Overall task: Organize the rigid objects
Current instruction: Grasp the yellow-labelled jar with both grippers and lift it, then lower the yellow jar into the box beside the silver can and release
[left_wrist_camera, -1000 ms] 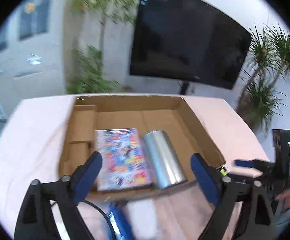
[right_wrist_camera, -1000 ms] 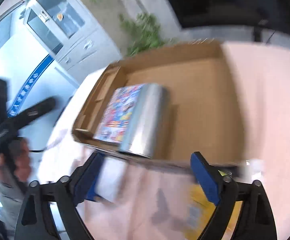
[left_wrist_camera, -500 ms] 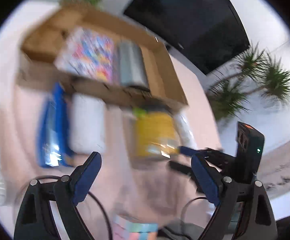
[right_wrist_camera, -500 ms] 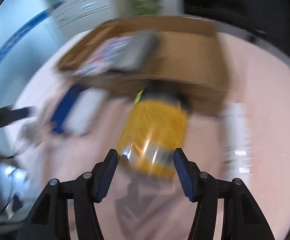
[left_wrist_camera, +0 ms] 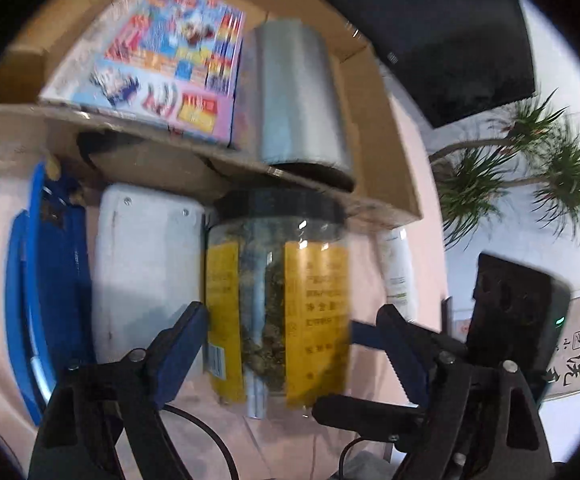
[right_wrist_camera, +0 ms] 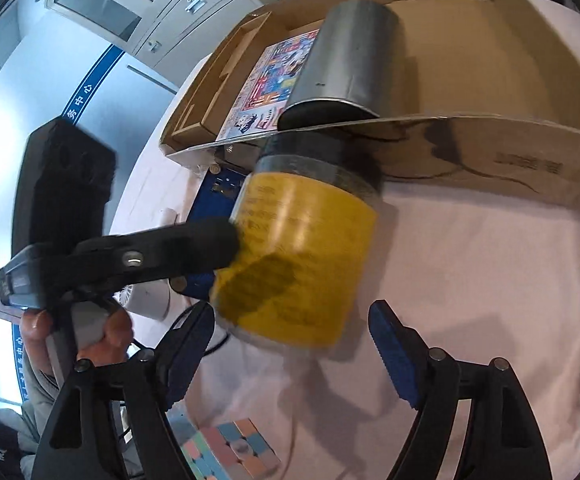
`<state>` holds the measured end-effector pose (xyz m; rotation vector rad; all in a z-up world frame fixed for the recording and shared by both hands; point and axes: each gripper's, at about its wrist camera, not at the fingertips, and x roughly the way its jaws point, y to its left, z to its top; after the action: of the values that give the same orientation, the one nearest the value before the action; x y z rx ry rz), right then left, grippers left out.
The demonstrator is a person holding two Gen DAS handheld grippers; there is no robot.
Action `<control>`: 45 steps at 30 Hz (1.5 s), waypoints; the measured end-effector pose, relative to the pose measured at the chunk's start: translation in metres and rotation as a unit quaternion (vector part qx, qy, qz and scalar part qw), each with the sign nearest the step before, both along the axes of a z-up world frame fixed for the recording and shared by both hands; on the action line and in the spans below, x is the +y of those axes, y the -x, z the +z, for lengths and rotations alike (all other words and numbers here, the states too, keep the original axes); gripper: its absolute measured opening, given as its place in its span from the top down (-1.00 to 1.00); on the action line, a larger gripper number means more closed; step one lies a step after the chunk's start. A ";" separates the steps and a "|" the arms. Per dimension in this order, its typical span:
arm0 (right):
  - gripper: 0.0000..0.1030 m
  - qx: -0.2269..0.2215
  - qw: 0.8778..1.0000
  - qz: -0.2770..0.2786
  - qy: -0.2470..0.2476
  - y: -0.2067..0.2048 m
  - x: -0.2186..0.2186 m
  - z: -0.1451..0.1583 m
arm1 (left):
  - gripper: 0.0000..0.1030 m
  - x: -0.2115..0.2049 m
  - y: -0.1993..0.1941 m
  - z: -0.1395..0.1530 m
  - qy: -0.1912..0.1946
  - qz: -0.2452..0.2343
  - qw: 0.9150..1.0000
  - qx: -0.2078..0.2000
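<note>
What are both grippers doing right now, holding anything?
Left gripper: open, straddling the yellow-labelled clear plastic jar, jaws just closing slightly.
Right gripper: open, just widened, jar ahead, nothing held.

Jar (left_wrist_camera: 275,300) label print blurred, blue item (left_wrist_camera: 45,280) cut by edge, cube (right_wrist_camera: 233,452) partly hidden

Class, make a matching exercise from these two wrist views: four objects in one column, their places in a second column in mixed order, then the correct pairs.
1. silver cylinder
2. yellow-labelled jar
3. colourful booklet
4. pastel cube

A. flat in the box, beside the cylinder
B. on the cloth, nearest the right wrist camera
C. on its side inside the box
D. on the cloth against the box's front wall

Pairs: 1-C, 2-D, 3-A, 4-B
</note>
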<state>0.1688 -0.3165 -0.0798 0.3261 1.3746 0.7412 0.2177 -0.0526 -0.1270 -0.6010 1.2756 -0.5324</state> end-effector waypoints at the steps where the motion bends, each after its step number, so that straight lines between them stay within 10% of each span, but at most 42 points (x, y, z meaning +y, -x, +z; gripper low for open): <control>1: -0.56 0.004 1.000 -0.001 -0.002 -0.004 0.003 -0.003 | -0.61 -0.004 0.000 -0.002 -0.004 -0.010 1.000 0.001; 8: -0.69 -0.012 1.000 -0.015 0.020 -0.006 0.010 -0.013 | -0.54 -0.025 0.013 0.016 -0.037 -0.022 0.999 -0.026; 18: -0.69 -0.189 0.981 -0.030 0.008 -0.023 -0.044 0.118 | -0.53 -0.071 -0.005 0.153 -0.071 -0.036 0.972 -0.220; 26: -0.68 -0.118 0.992 -0.050 0.011 -0.126 -0.067 0.077 | -0.48 -0.084 -0.119 0.110 -0.080 -0.047 0.988 -0.123; 32: -0.68 -0.055 0.996 -0.047 0.059 -0.135 -0.059 0.005 | -0.35 -0.086 -0.127 0.058 -0.090 -0.056 0.994 -0.039; 42: -0.72 -0.081 0.991 -0.051 0.091 -0.114 -0.072 0.014 | -0.34 -0.037 -0.059 0.108 -0.099 -0.007 0.989 -0.113; 45: -0.26 -0.082 0.988 -0.054 0.121 -0.114 -0.064 0.010 | -0.35 -0.013 -0.031 0.135 -0.124 0.022 0.980 -0.152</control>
<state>0.2827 -0.3801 -0.0701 0.1420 1.2637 0.4930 0.2485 -0.0661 0.0075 -0.3232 1.0162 -0.4034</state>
